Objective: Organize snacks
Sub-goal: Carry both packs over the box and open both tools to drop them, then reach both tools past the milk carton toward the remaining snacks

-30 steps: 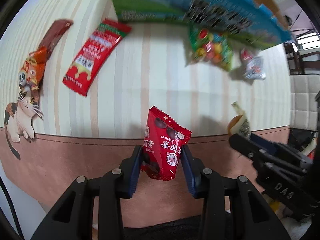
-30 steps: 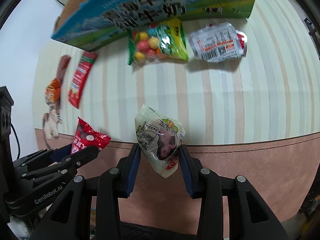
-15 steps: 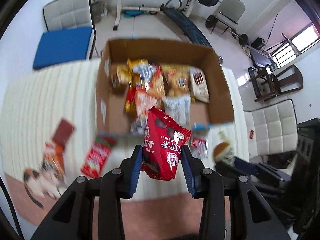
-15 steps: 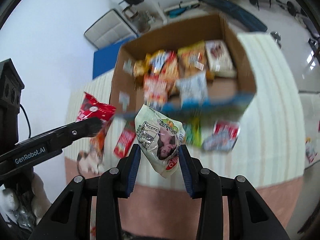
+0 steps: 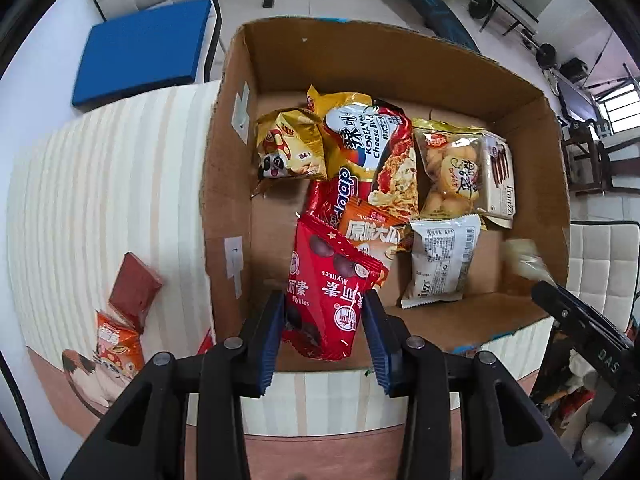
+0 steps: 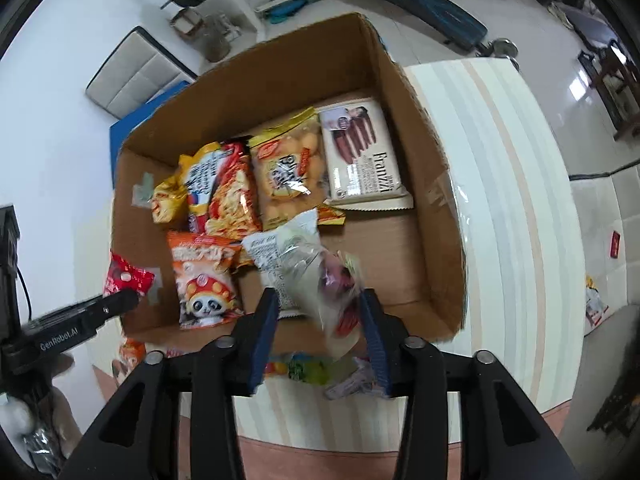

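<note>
One open cardboard box (image 5: 532, 92) stands on the striped bench (image 5: 100, 184), near its far edge, and both claws hang above it, pointing steeply down.

The left claw (image 5: 324, 336) is pinching one red chocolate packet (image 5: 328, 292) between its blue pads, over the near left part of the box. The right claw (image 6: 320, 320) has its jaws opening; one clear pale snack bag (image 6: 328, 288) sits between them, blurred, and whether the pads touch it cannot be made out. It hangs over the near middle of the box. In the left wrist view the same bag shows only as a pale smear at the box's right wall.

Inside the box about eight packs can be counted: one gold panda packet (image 5: 290, 148), one Korean cheese noodle pack (image 5: 380, 152), one red pack (image 5: 340, 196) partly buried, one orange panda packet (image 6: 204, 280), one white wrapped bun (image 5: 444, 260), one bag of round yellow puffs (image 5: 448, 168), one Franzzi wafer box (image 6: 364, 156), and a gold corner behind the noodles too hidden to name.

On the bench left of the box lie one brown bar (image 5: 134, 286) and one orange packet (image 5: 118, 340), with a red sliver at the box's near left corner cut off by the claw. Beyond the box's near wall, a colourful candy bag (image 6: 304, 370) and a pale wrapper (image 6: 352, 380) peek out, mostly covered by the right claw.
</note>
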Motion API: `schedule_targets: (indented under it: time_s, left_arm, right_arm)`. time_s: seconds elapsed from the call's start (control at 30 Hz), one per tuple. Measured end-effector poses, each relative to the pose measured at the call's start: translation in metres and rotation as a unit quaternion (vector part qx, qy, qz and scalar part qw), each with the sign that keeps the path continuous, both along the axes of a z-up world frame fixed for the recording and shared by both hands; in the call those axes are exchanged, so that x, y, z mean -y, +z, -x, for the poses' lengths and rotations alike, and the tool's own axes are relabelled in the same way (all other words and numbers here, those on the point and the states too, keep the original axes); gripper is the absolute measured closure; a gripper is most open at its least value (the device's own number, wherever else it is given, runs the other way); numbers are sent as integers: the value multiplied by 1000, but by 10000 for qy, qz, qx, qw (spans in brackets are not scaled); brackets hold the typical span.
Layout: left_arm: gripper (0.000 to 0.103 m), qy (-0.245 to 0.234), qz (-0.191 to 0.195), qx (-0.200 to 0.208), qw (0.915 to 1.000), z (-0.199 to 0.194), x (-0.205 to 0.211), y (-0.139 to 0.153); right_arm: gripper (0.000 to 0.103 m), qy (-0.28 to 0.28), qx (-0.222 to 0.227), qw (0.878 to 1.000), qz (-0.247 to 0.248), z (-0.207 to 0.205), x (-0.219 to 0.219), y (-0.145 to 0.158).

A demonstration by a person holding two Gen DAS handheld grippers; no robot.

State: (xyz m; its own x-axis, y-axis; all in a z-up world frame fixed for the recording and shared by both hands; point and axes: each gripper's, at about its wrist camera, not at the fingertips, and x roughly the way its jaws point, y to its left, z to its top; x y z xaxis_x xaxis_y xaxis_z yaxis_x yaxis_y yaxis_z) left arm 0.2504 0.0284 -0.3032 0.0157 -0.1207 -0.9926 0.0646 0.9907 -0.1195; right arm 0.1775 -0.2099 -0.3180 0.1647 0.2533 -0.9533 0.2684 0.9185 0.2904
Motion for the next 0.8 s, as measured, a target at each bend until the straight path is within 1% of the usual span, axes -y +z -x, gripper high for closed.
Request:
schedule_targets:
  time_s: [0.03, 0.07, 0.1, 0.13, 0.17, 0.23, 0.27, 0.37, 0.4, 0.5, 0.57, 0.63, 0.67, 0.73, 0.8]
  left_arm:
    - [65, 18, 43, 15, 10000, -1, 0, 2]
    - [65, 43, 73, 18, 10000, -1, -1, 3]
    - [63, 71, 104, 33, 9999, -2, -1, 4]
    - [55, 75, 137, 71, 9999, -2, -1, 6]
    - [39, 37, 138, 142, 9998, -1, 0, 10]
    - [22, -51, 80, 328, 9994, 2, 4, 19]
    - [21, -78, 61, 405, 9991, 4, 5, 23]
    - [21, -140, 55, 718, 9973, 15, 9, 36]
    - [21, -159, 38, 883, 9960, 22, 11, 42]
    - [21, -125, -72, 1270, 9918, 43, 15, 53]
    - [21, -80, -51, 1408, 9900, 61, 16, 56]
    - [21, 16, -50, 1445, 9895, 79, 14, 52]
    - [21, 86, -56, 1435, 9896, 89, 14, 47]
    - [21, 186, -117, 1332, 9908, 102, 14, 34]
    - [21, 267, -54, 1076, 9938, 111, 16, 13]
  right_arm:
    - [19, -25, 25, 10000, 33, 0, 0, 1]
    - [16, -6, 55, 10000, 49, -1, -1, 2]
    - [16, 30, 83, 9999, 60, -1, -2, 4]
    - [16, 19, 112, 9999, 73, 0, -2, 7]
    - [16, 5, 149, 9999, 64, 0, -2, 8]
    - [14, 28, 272, 9996, 55, 4, -3, 13]
    - [10, 67, 365, 9993, 83, 7, -4, 16]
    - [7, 159, 621, 9978, 147, 20, -7, 24]
    - [6, 200, 676, 9974, 160, 26, -8, 26]
    - [6, 255, 642, 9976, 85, 49, -11, 22]
    - [6, 125, 374, 9991, 147, 67, -8, 11]
    - [6, -161, 30, 9998, -123, 84, 1, -11]
    - [7, -373, -172, 9984, -394, 93, 7, -29]
    - [11, -600, -383, 9955, -628, 102, 15, -52]
    - [14, -792, -490, 9930, -732, 110, 20, -75]
